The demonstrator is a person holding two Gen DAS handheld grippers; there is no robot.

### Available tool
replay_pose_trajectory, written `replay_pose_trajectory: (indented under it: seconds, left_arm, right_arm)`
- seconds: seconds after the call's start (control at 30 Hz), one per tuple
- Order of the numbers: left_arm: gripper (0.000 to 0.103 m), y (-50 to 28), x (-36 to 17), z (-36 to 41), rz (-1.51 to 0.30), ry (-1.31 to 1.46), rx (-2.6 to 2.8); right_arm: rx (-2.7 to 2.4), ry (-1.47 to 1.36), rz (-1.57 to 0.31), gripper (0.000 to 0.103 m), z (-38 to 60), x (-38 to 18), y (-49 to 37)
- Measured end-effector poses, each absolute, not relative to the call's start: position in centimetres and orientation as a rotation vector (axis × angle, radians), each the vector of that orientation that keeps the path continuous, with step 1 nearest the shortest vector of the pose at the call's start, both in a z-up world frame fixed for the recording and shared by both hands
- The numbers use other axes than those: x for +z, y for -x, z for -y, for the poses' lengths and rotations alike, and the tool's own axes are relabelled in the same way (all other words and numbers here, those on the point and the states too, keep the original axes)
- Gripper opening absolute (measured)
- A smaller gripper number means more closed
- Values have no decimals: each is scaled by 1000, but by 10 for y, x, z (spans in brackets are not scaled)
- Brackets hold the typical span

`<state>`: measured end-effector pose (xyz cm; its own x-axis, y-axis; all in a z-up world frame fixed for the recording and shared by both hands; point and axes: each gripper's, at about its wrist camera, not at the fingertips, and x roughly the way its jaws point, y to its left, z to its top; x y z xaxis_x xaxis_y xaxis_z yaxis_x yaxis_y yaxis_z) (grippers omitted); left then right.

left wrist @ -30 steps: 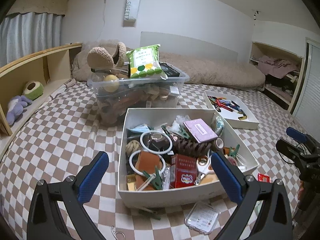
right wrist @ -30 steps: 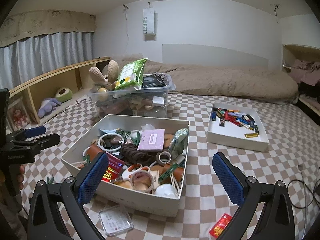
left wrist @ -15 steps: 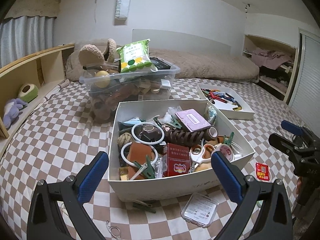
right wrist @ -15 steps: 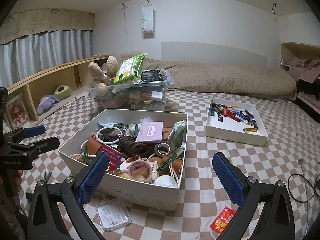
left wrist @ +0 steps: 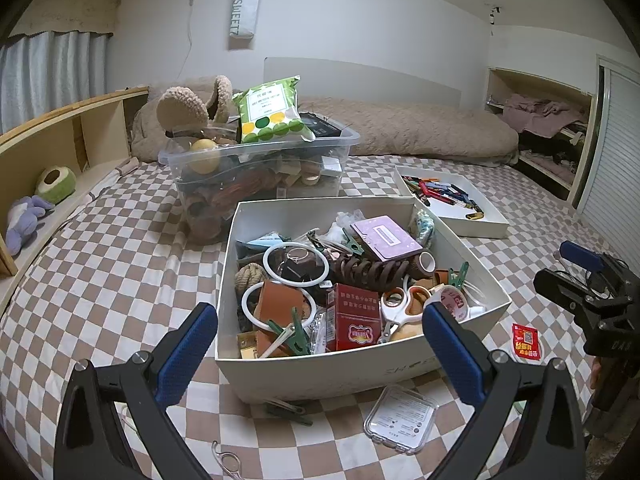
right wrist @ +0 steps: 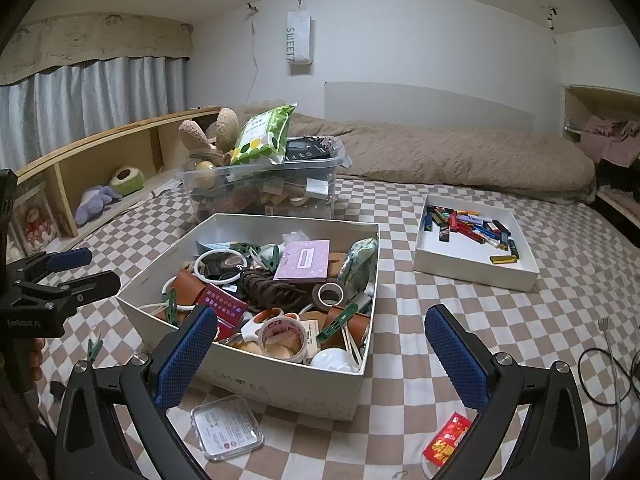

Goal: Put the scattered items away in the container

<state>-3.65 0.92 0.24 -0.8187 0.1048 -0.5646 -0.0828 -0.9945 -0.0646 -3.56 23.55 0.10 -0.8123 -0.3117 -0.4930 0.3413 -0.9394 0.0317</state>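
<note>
A bed covered by a brown and white checkered sheet [left wrist: 100,264] is seen, and all the things are laid on it. Near the middle a white box [left wrist: 320,372] is placed, and it is filled with many small items: scissors [left wrist: 394,304], a red pack [left wrist: 352,316], a purple card box [left wrist: 386,238], tape rolls and green clips. Just in front of the box a small clear plastic case [left wrist: 400,420] and a green clip [left wrist: 288,408] are left on the sheet, and a red sachet [left wrist: 526,340] is lying near its right corner. Behind the box a clear plastic bin [left wrist: 256,172] is standing, with a green packet [left wrist: 272,112] on top. To the right a shallow white tray [right wrist: 472,268] with colourful pens is set, apart from the box. At the far side a rolled beige blanket [right wrist: 460,156] is stretched along the white wall, where a paper bag [right wrist: 299,42] is hung. On the left a wooden shelf [left wrist: 60,148] with soft toys and a grey curtain [right wrist: 92,96] are seen. The left gripper [left wrist: 320,356] is held wide open with nothing in it, in front of the box. The right gripper [right wrist: 320,356] is also spread wide and empty, above the sheet near the front right corner of the box. A cable [right wrist: 608,364] is lying at the right edge.
</note>
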Motion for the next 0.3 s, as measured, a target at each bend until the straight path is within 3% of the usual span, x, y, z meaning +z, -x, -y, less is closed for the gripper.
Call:
replay_pose_trajectory:
  seconds: [0.3]
  left_arm:
    - [103,36,-3,-10,54,905,2900]
  right_arm:
    - [-2694,-730,-96,103,-233,-2,36]
